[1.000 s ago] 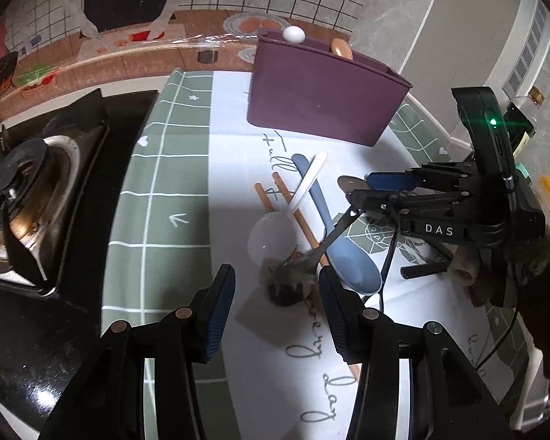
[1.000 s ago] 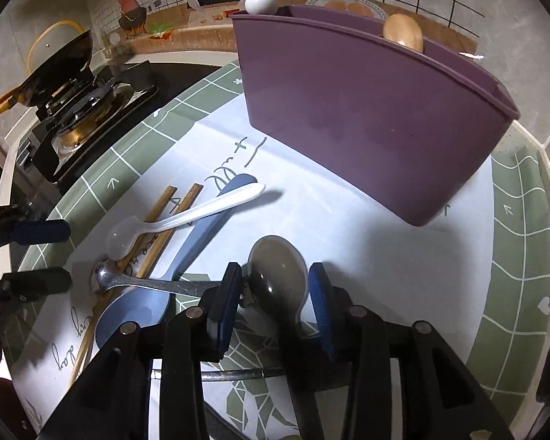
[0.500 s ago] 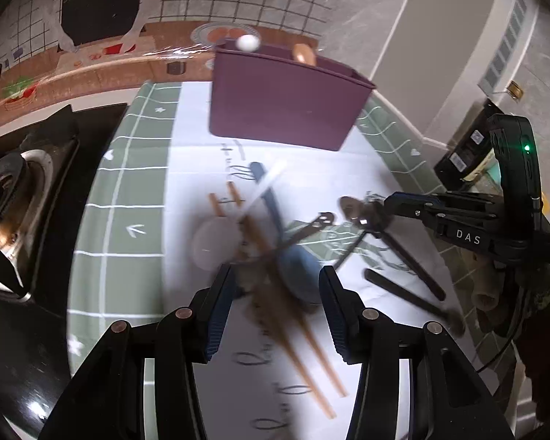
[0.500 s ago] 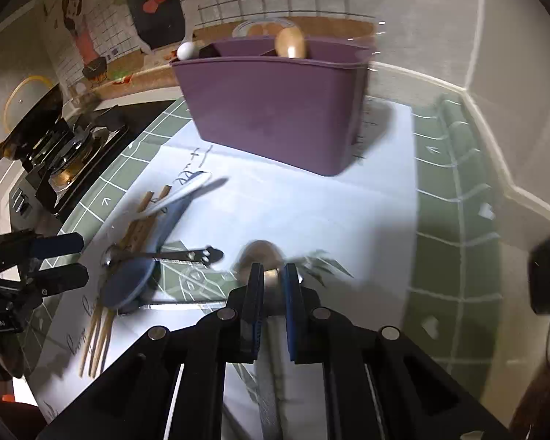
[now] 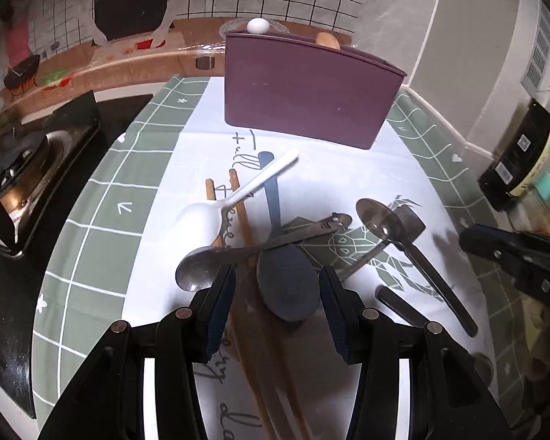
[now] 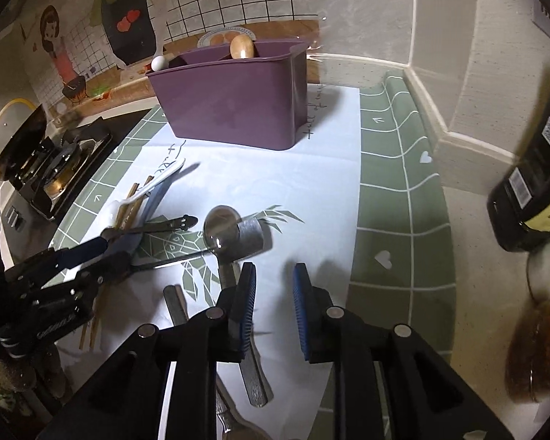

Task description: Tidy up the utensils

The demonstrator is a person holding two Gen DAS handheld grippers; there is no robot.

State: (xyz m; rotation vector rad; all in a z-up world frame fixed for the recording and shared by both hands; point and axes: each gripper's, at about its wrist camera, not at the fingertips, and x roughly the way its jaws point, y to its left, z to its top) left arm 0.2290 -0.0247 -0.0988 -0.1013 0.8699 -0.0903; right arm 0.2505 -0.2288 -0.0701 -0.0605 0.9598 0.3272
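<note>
- Left gripper [image 5: 277, 286]: jaws spread wide, low over the cloth. The bowl of the dark blue spoon [image 5: 288, 286] lies between the pads; no contact with the pads is visible.
- Right gripper [image 6: 274, 286]: jaws parted, having just been opening. Nothing sits between the pads. The handle of the steel spoon [image 6: 222, 231] runs beside and under the left finger, not in the gap.
- Landmark: the purple utensil holder [image 5: 308, 91] stands upright at the far end of the white printed cloth [image 5: 348, 168]. All places below refer to it.
- Dark blue spoon: nearer than the holder, handle pointing toward it, bowl toward the camera.
- Second metal spoon [image 5: 198, 271]: well in front of the holder, bowl just left of the left gripper, handle crossing over the blue spoon toward the right.
- Wooden chopsticks [image 5: 242, 212]: in front of the holder, running lengthwise toward the camera under the metal spoon.
- White plastic spoon [image 5: 216, 212]: in front of the holder, lying across the chopsticks, handle slanting up toward the holder.
- Steel spoon: in front of the holder and to its right side, bowl toward it, resting on the cloth's green leaf print.
- Inside the holder: a white rounded tip [image 5: 257, 25] shows at the left end, a wooden spoon [image 6: 242, 47] near the right end.
- Gas stove [image 5: 22, 168]: to the left of the holder, off the cloth.
- Dark bottle [image 6: 531, 190]: to the right of the holder, near the wall.
</note>
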